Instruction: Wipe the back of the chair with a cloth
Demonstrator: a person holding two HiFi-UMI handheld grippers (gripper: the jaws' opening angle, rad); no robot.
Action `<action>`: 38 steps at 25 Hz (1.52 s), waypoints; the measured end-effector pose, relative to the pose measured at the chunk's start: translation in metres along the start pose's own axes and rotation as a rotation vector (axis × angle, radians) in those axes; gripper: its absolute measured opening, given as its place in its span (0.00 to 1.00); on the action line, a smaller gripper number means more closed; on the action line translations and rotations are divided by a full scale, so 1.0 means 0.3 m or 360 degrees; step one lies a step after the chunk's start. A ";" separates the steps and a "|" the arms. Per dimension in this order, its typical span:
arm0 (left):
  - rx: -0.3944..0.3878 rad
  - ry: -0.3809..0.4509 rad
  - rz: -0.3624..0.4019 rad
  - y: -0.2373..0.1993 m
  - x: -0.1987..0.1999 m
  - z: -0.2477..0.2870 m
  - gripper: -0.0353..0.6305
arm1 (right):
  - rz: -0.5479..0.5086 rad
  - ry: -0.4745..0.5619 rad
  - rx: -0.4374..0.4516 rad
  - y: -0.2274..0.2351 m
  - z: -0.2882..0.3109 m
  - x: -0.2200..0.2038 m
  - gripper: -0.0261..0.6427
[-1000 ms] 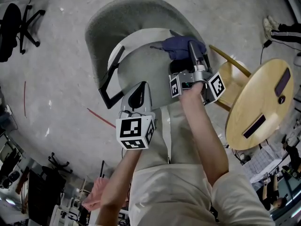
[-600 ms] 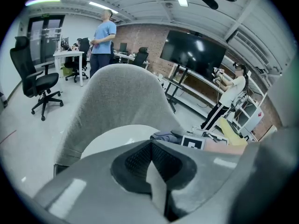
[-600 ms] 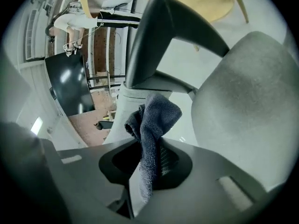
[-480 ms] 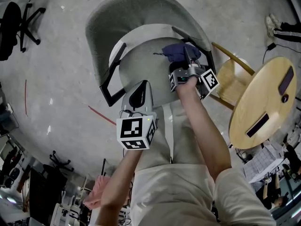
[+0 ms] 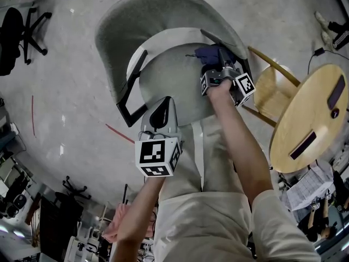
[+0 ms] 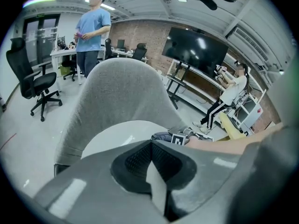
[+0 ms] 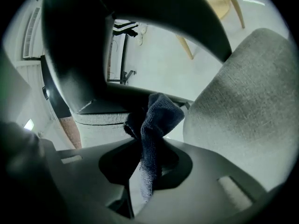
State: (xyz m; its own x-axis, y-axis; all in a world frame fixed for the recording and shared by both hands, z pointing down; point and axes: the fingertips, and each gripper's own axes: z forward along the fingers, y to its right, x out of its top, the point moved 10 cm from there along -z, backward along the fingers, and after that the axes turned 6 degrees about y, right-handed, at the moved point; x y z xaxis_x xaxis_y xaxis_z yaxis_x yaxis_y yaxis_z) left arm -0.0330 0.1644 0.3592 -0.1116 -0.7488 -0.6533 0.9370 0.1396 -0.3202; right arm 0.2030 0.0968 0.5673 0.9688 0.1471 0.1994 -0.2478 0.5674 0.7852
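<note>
- The grey upholstered chair (image 5: 136, 15) fills the upper centre of the head view, its curved backrest wrapping round the far side of the pale seat.
- The right gripper (image 5: 218, 61) reaches over the upper right part of the seat with its jaws clenched on a dark blue cloth (image 5: 210, 53).
- In the right gripper view the cloth (image 7: 156, 120) rises bunched from between the closed jaws. Its free end is close to the grey backrest (image 7: 247, 111), which fills the right of that frame. Contact cannot be made out.
- A dark armrest (image 7: 140, 3) arches across the top of that view, close over the cloth.
- The left gripper (image 5: 162, 105) hovers over the near edge of the seat, lower centre, well apart from the cloth.
- In its own view the left gripper (image 6: 150, 146) has its jaws pressed together on nothing, and they point at the backrest (image 6: 121, 92).
- A black armrest bracket (image 5: 128, 91) stands at the seat's left side.
- A round wooden table (image 5: 311, 119) sits at the right edge, with a wooden chair (image 5: 270, 91) between it and the grey chair, just beside the right gripper.
- A black office chair (image 5: 16, 31) stands at upper left, well apart, and a red line (image 5: 119, 134) marks the floor left of the seat.
- Beyond the backrest, a person in a blue shirt (image 6: 91, 31) stands at upper left and a large dark screen (image 6: 196, 48) at upper right.
</note>
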 end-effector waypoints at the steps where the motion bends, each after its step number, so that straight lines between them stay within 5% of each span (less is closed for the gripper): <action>1: -0.0001 -0.0001 0.0000 0.001 0.003 0.004 0.05 | 0.0004 0.0007 -0.0011 -0.001 0.008 -0.001 0.16; 10: -0.0011 -0.0006 0.0000 0.016 0.017 0.031 0.05 | -0.0036 0.0008 0.0002 -0.041 0.057 -0.010 0.16; 25: -0.0003 0.0017 -0.0018 0.056 0.032 0.034 0.05 | -0.0356 -0.0210 0.0073 -0.114 0.016 0.004 0.16; 38: 0.0007 0.0071 -0.0023 0.118 0.086 0.018 0.05 | -0.0394 -0.0329 0.0147 -0.235 -0.054 -0.001 0.16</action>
State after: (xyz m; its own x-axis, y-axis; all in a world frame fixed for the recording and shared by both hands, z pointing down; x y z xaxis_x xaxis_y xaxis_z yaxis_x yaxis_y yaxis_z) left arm -0.0011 0.1466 0.3346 -0.1401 -0.7209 -0.6787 0.9365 0.1260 -0.3272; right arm 0.2201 0.0700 0.5024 0.9819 -0.1587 0.1033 -0.0129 0.4884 0.8725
